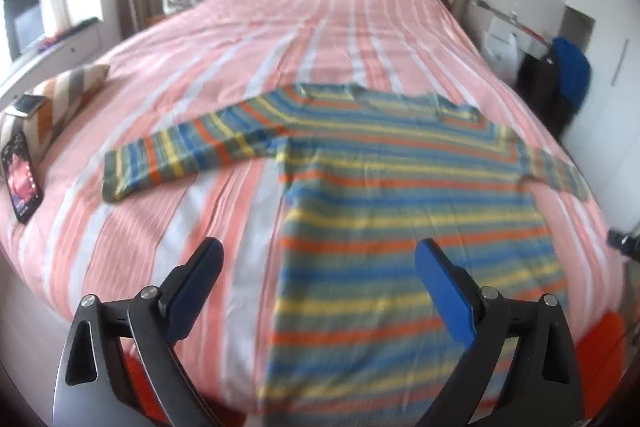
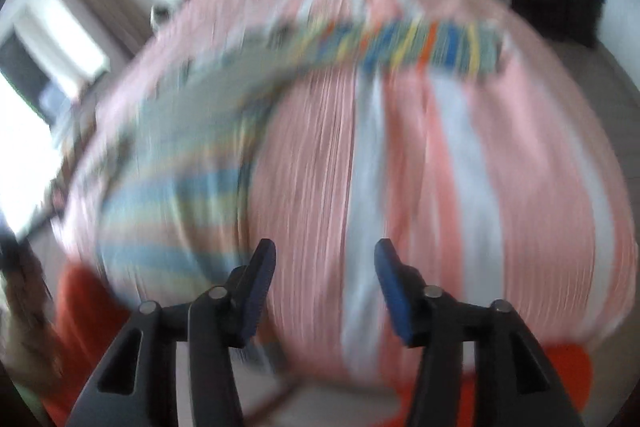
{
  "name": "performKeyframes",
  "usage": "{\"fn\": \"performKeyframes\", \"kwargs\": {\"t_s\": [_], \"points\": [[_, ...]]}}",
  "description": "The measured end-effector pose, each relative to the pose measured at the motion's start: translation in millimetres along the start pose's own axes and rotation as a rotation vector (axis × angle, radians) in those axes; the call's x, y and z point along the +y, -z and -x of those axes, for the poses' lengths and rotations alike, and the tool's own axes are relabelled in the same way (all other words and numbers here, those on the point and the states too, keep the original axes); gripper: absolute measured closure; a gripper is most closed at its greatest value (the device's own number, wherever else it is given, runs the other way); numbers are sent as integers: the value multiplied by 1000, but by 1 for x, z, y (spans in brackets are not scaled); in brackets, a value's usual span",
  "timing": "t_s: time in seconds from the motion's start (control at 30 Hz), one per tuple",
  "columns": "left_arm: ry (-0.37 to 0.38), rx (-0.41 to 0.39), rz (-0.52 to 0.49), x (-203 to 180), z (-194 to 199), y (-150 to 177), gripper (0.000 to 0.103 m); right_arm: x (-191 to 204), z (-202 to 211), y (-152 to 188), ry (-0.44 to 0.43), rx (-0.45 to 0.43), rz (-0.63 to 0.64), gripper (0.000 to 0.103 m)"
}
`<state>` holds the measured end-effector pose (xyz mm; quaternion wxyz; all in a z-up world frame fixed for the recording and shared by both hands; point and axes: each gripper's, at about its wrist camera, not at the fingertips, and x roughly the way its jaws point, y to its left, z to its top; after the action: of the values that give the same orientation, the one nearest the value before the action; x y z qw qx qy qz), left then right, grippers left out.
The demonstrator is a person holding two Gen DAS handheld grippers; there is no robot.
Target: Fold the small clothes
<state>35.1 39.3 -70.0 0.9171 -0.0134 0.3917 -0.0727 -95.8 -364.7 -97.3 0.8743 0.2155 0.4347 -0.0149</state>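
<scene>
- Lying flat on the bed (image 1: pixel 280 39), a striped long-sleeved top (image 1: pixel 400 195) is seen spread out full width, its body running toward the near edge of the mattress.
- Both sleeves are stretched out to the sides; the left sleeve (image 1: pixel 192 155) is laid over the pink and white striped cover, and the right sleeve (image 2: pixel 436 51) is shown lying across the cover in the right wrist view, though that view is badly blurred.
- No fold can be made out in the body or either sleeve, so the folding is judged not yet begun; only the spreading out appears done.
- The left gripper (image 1: pixel 318 259) is held above the lower part of the top with its jaws spread wide, and nothing is pinched between them.
- The right gripper (image 2: pixel 325 255) is held over bare cover just beside the top's edge, its jaws apart and empty.
- Left to do, as judged: the sleeves turned in over the body, then the body doubled over.
- A phone (image 1: pixel 22 179) and a cushion (image 1: pixel 60 99) are kept at the bed's left edge, well apart from the top.
</scene>
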Motion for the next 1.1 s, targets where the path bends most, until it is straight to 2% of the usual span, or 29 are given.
{"fn": "performKeyframes", "kwargs": {"t_s": [0.13,0.23,0.33,0.43,0.5,0.6,0.7,0.87,0.97,1.0,1.07,1.1], "points": [[-43,22,-85,-10,-4,19,6,-36,-11,-40,-46,-97,-165,51],[-43,21,-127,-16,1,29,6,-87,-19,-73,-7,-156,-294,51],[-49,32,-123,-13,0,36,5,-129,-22,-97,23,-160,-372,51],[-37,67,-55,-4,-7,37,5,-159,-39,-116,-31,-123,-449,51],[-39,80,-19,0,-9,36,5,-166,-56,-122,-34,-78,-465,51],[-50,75,17,8,-6,34,5,-166,-68,-125,29,-53,-442,52],[-64,66,41,15,-4,35,5,-173,-77,-127,-14,-48,-475,52],[-53,94,63,16,-11,37,5,-187,-89,-126,-88,-55,-513,51],[-57,101,47,11,-13,39,5,-192,-98,-126,-96,-57,-526,53],[-55,111,42,9,-15,39,5,-190,-99,-126,-92,-55,-519,55],[-50,137,38,7,-20,41,5,-186,-102,-131,-61,-34,-488,75],[-48,143,39,6,-21,42,5,-184,-103,-133,-40,-20,-479,100]]}}
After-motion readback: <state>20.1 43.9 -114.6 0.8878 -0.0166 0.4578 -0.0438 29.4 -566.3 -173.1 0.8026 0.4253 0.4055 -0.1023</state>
